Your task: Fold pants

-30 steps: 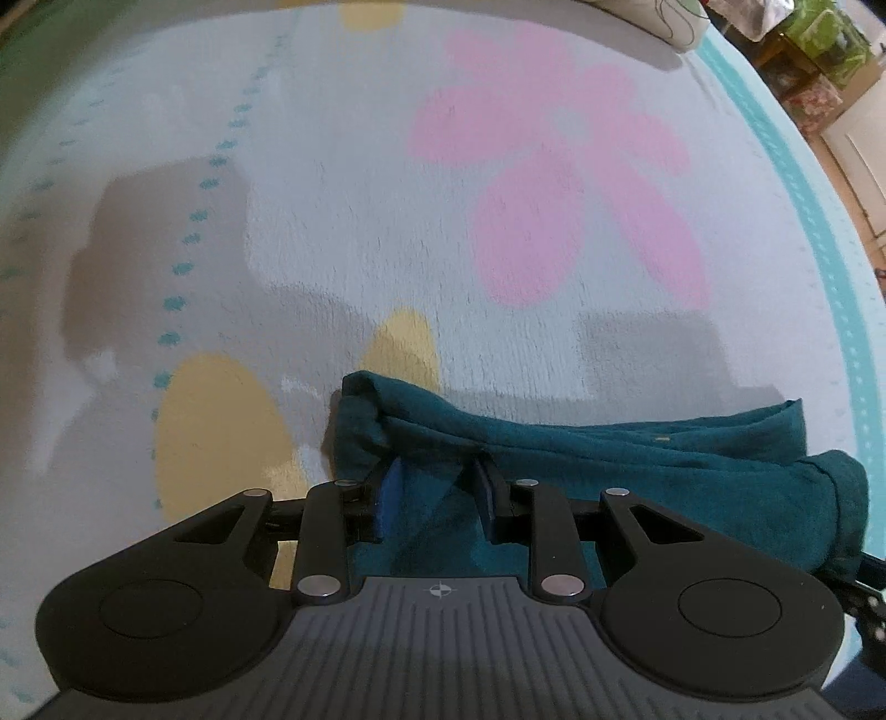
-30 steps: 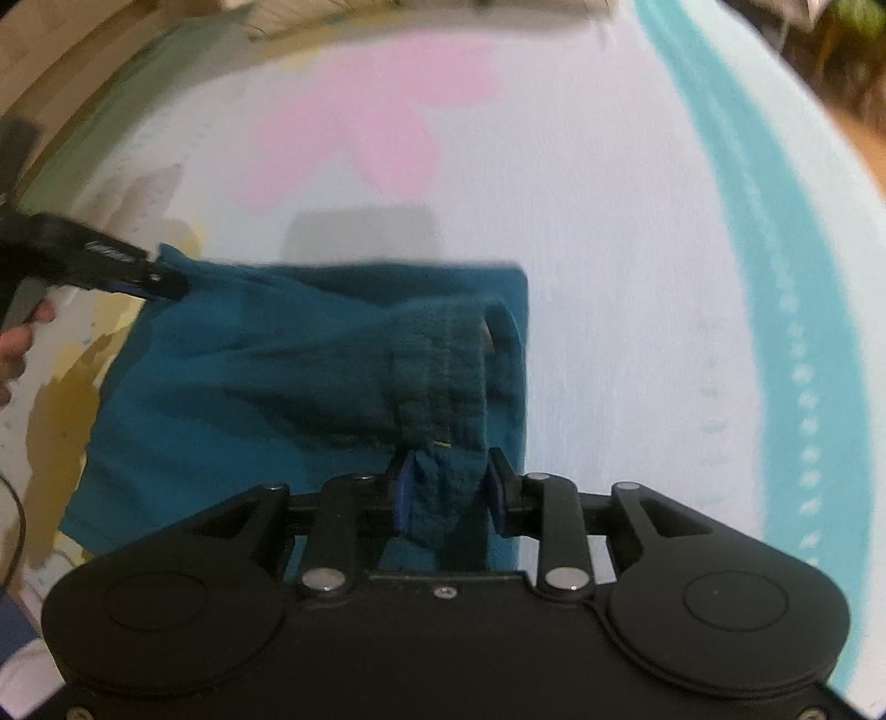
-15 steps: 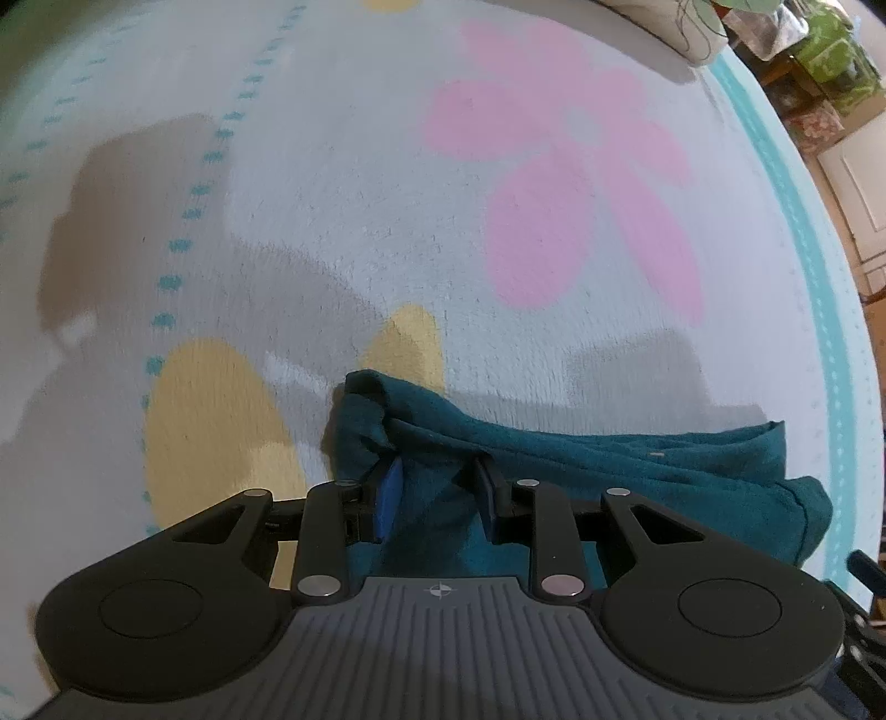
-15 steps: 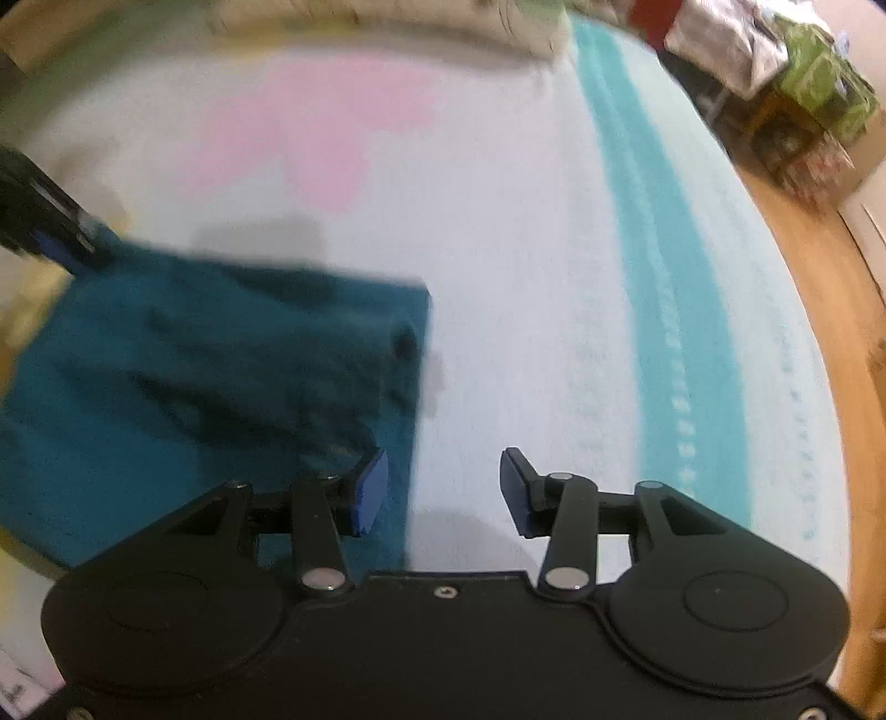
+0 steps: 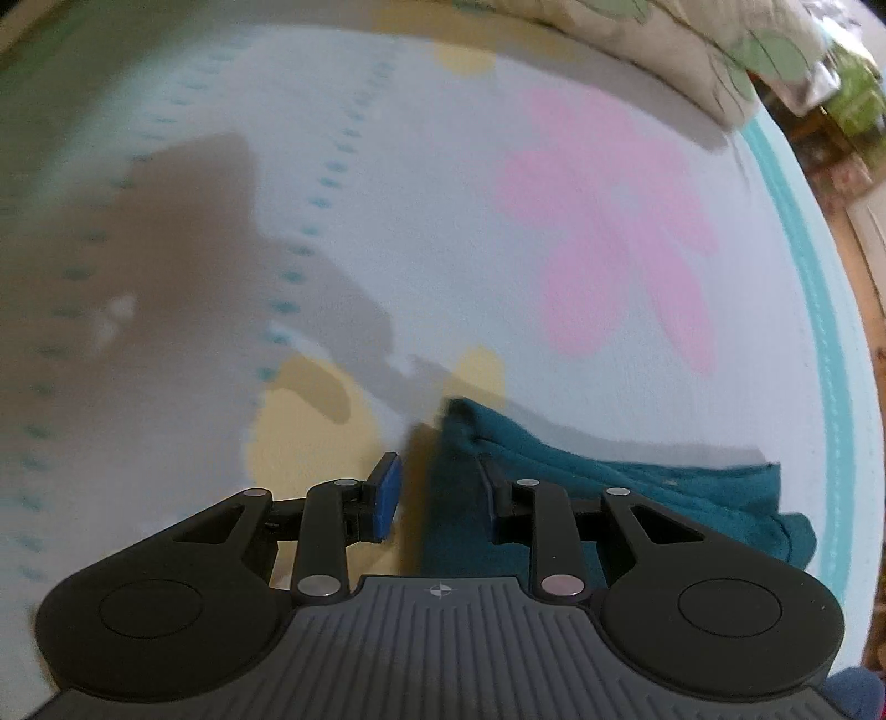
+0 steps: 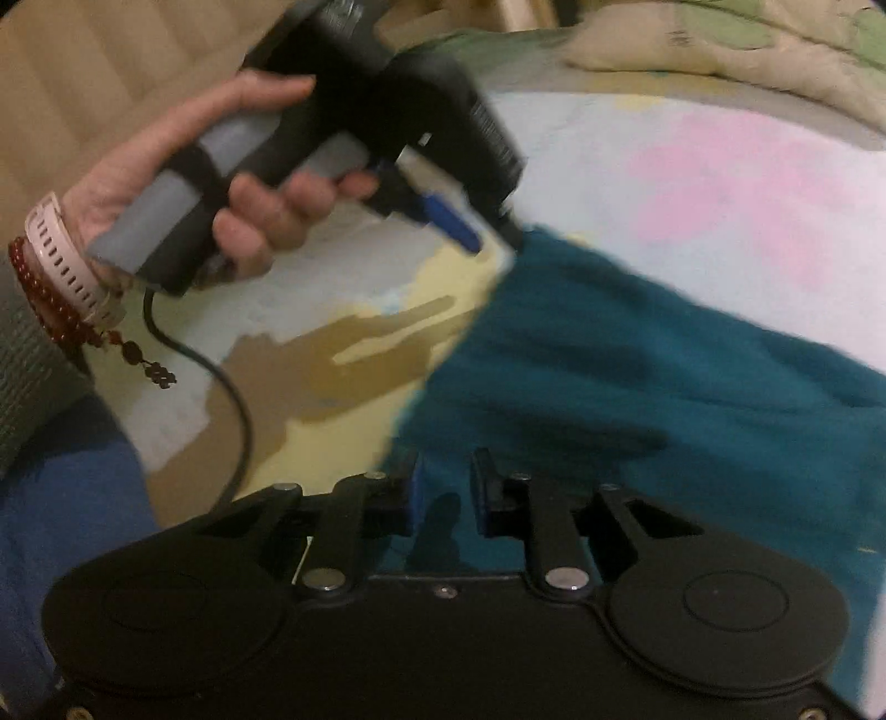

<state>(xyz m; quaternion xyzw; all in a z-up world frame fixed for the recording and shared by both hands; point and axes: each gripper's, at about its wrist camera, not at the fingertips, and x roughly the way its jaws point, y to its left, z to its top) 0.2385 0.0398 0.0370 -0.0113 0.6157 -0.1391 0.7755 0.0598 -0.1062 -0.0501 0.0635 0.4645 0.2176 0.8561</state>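
The teal pants (image 5: pixel 609 493) lie folded on a pale flowered bedspread (image 5: pixel 421 232); they also show in the right wrist view (image 6: pixel 664 376). My left gripper (image 5: pixel 437 498) is open, its jaws straddling the pants' left corner without pinching it. It shows from outside in the right wrist view (image 6: pixel 487 238), held by a hand at the pants' far corner. My right gripper (image 6: pixel 443 493) is open with a narrow gap, low over the pants' near left edge, with nothing between the fingers.
A pillow (image 5: pixel 664 50) lies at the head of the bed. The bedspread's teal border (image 5: pixel 819 310) marks the right edge, with floor beyond. A black cable (image 6: pixel 221 387) hangs from the left gripper's handle.
My left gripper has opened and let go of the pants' corner. My right gripper, released half a second ago, has swung left over the pants and narrowed its gap.
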